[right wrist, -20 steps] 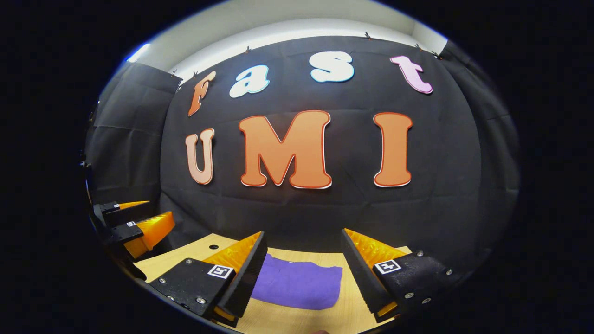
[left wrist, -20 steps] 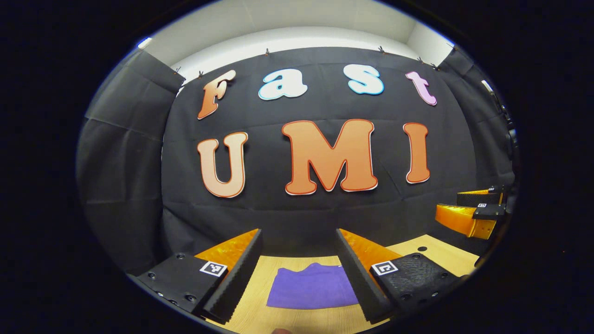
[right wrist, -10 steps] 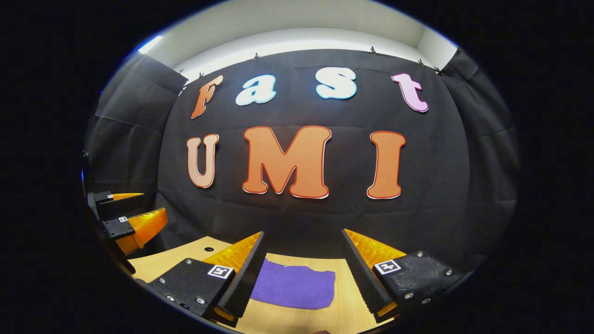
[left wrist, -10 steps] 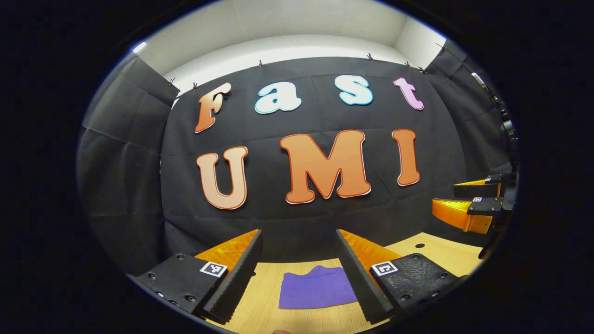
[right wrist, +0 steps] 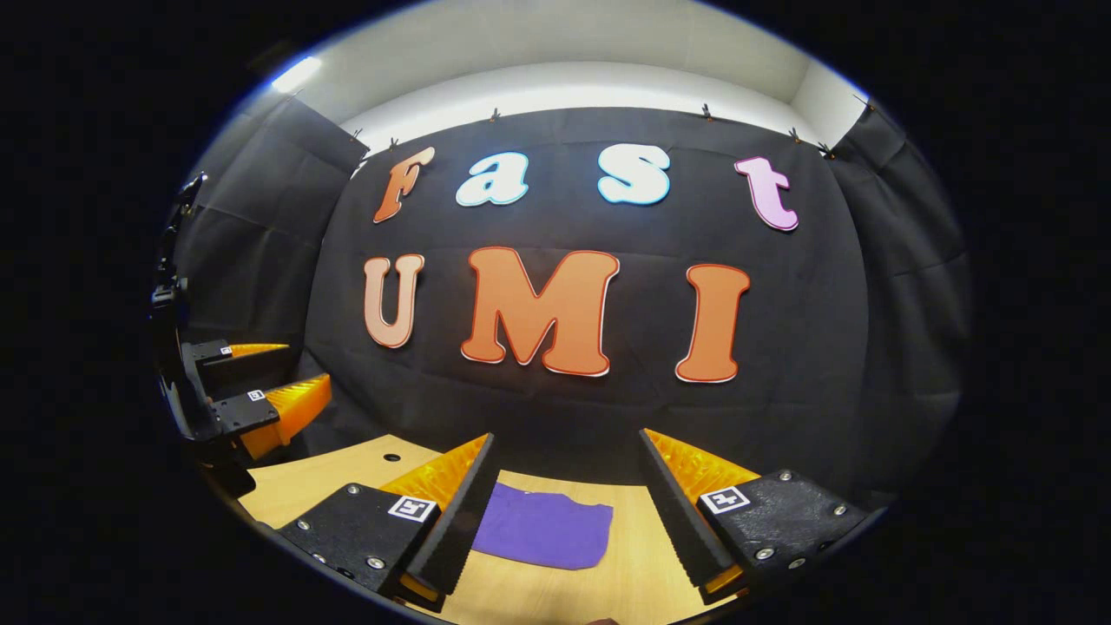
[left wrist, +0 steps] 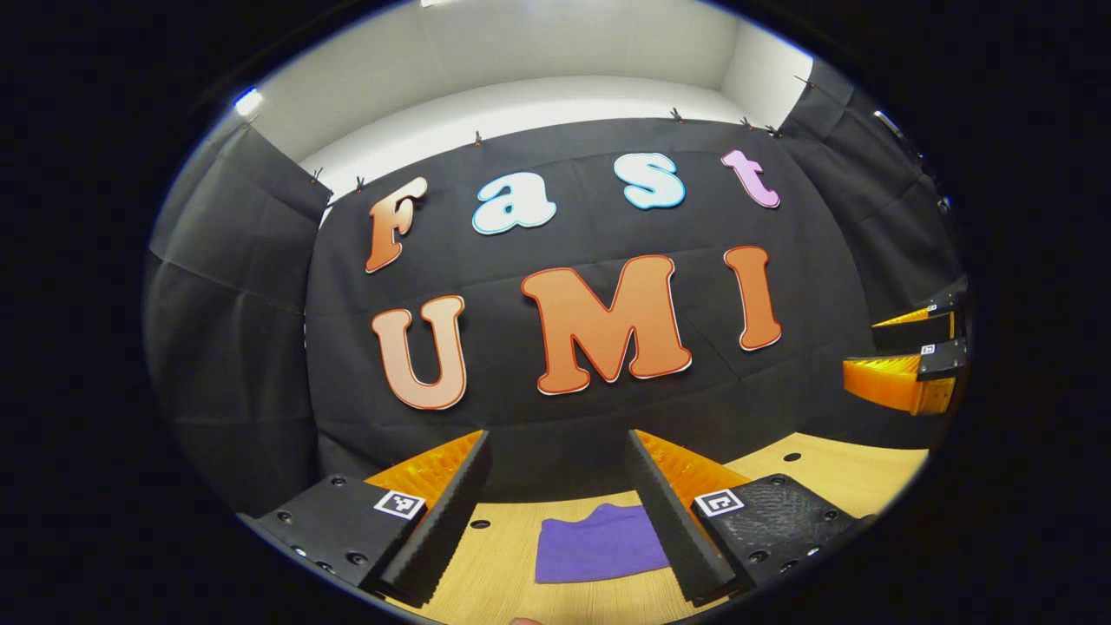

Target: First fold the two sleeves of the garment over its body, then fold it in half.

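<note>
A purple garment (left wrist: 599, 545) lies flat on the wooden table as a small folded rectangle. In the left gripper view it sits between and beyond my left gripper (left wrist: 558, 469), whose jaws stand wide apart with nothing between them. The right gripper view has the same purple garment (right wrist: 544, 536) just past my right gripper (right wrist: 568, 473), also open and empty, held above the table. The right gripper (left wrist: 903, 356) is at the far right of the left gripper view. At the left edge of the right gripper view is the left gripper (right wrist: 260, 382).
The light wooden table (right wrist: 642, 564) has small round holes (left wrist: 791, 457) near its back edge. The black cloth wall (right wrist: 564, 399) stands close behind the table, with a white wall above it.
Both grippers have drawn back and tilted upward from the garment, which looks smaller and farther off in each view. The garment itself has not moved.
</note>
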### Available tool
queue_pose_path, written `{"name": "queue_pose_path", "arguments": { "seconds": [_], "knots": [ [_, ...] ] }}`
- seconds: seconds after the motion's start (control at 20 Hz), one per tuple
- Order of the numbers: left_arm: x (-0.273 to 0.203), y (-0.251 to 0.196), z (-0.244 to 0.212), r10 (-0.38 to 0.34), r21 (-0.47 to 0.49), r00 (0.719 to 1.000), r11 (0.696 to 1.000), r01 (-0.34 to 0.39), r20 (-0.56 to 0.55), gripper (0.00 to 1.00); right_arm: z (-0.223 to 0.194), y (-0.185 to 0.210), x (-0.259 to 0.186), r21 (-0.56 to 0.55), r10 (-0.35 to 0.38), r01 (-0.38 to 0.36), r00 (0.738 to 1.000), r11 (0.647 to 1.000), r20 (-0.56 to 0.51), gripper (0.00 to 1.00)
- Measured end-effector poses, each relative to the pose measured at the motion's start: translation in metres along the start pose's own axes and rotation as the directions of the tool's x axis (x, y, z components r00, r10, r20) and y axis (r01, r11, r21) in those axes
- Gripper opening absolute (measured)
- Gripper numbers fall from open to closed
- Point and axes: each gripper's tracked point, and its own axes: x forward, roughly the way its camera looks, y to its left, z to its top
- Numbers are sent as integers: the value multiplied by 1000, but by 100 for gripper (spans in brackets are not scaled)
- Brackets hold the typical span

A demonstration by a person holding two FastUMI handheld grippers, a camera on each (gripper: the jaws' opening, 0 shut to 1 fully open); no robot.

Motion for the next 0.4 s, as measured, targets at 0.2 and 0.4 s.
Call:
{"name": "queue_pose_path", "arguments": {
  "seconds": [0.2, 0.4],
  "knots": [
    [-5, 0, -5, 25, 7, 999, 1000, -25, -20, 97, 1, -24, -16, 4, 4, -4, 1000, 1000, -2, 94],
    [-12, -11, -5, 31, -10, 999, 999, -32, -43, 100, 3, -46, -29, -6, 5, -5, 1000, 1000, 10, 94]
  ]
}}
